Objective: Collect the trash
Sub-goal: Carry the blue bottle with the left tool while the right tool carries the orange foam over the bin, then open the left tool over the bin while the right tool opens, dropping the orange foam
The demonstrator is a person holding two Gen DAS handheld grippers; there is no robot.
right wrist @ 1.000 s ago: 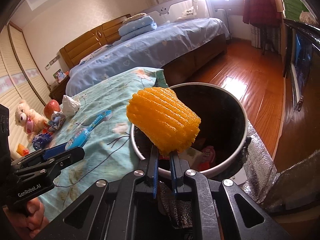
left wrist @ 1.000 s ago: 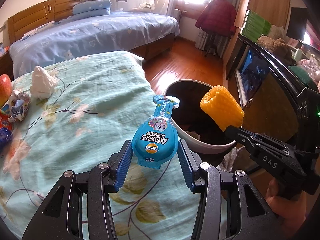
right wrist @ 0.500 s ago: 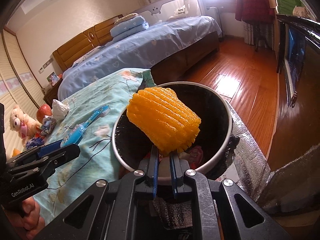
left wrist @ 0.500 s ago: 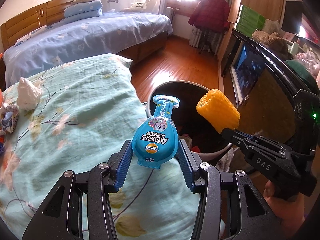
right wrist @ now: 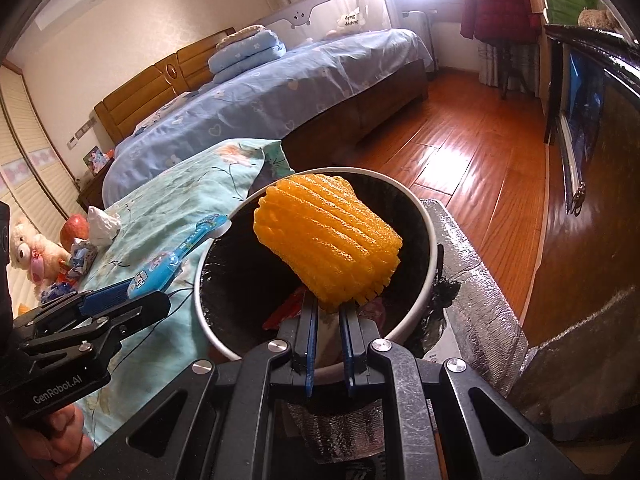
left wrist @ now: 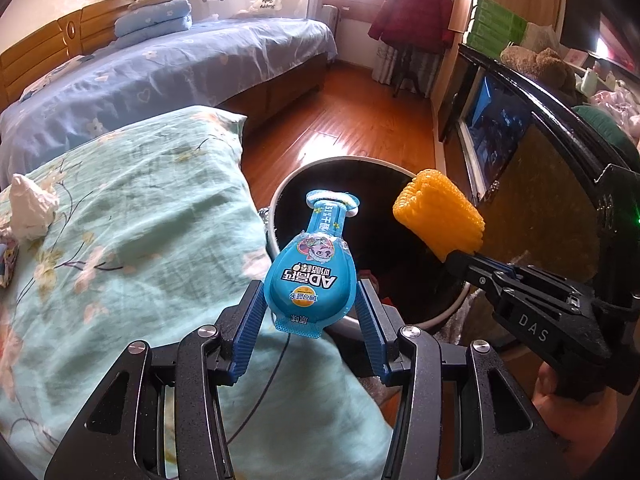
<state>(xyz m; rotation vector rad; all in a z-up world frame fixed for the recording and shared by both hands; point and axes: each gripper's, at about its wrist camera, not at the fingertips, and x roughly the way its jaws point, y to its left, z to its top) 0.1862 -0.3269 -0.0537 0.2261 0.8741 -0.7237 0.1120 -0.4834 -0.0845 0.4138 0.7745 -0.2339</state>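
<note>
The left gripper (left wrist: 310,312) grips a blue bottle-shaped packet (left wrist: 311,276) by its wide end between blue ribbed pads, the jaws standing about half open around it. The packet's neck points out over the rim of the trash bin (left wrist: 276,216). Print on the packet reads "AD" followed by Chinese characters (upside down in the left wrist view), under a cartoon face.

The right gripper (right wrist: 328,312) is closed almost fully on the lower edge of an orange foam net sleeve (right wrist: 326,240), which stands above the open mouth of the bin. The right tool body carries the lettering "DAS" in the left wrist view; the left tool body reads "GenRobot.AI" in the right wrist view.

The bin stands on the wood floor (right wrist: 472,160) against the floral green bedcover (left wrist: 132,232). Only the right wrist view shows the bin's inside: red and pink wrappers (right wrist: 286,312) at the bottom, and silver foil sheet (right wrist: 480,292) beside it. That view also shows an apple (right wrist: 74,228), a plush bear (right wrist: 28,248) and crumpled wrappers (right wrist: 82,258) on the cover. A white tissue wad (left wrist: 30,210) shows in both views. The left wrist view alone shows green boxes (left wrist: 496,26) and a brown plush toy (left wrist: 536,64) on the dark cabinet at right.
</note>
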